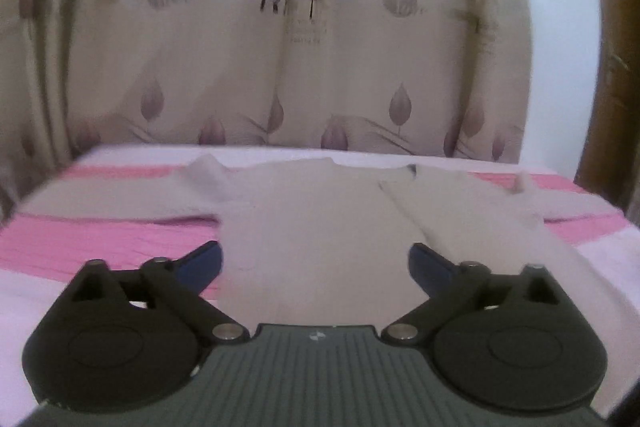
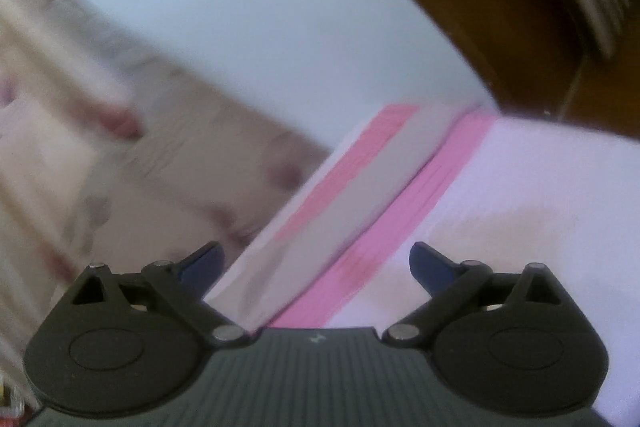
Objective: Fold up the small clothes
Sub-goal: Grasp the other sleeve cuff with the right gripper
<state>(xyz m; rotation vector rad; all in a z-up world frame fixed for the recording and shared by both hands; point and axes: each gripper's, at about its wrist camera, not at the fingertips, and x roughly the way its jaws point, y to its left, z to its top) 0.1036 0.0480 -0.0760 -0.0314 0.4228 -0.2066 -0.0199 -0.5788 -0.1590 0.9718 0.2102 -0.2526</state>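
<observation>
In the left wrist view the left gripper [image 1: 314, 263] stands wide open over the near hem of the white long-sleeved top [image 1: 316, 223], which lies centre frame on the pink-striped bedcover [image 1: 100, 243], gripping nothing; its left sleeve lies out flat while the right sleeve looks crossed over the body, so a careless pinch could catch two layers. At the right, the right gripper [image 2: 316, 263], equally wide and empty, points along the bedcover's edge with no garment in view, and the curtain [image 1: 224, 67] behind blocks nothing.

Soft matt white cloth shirt [image 1: 320, 227], pink-striped woven bedsheet [image 1: 100, 243], glossy wooden headboard [image 2: 460, 7]
</observation>
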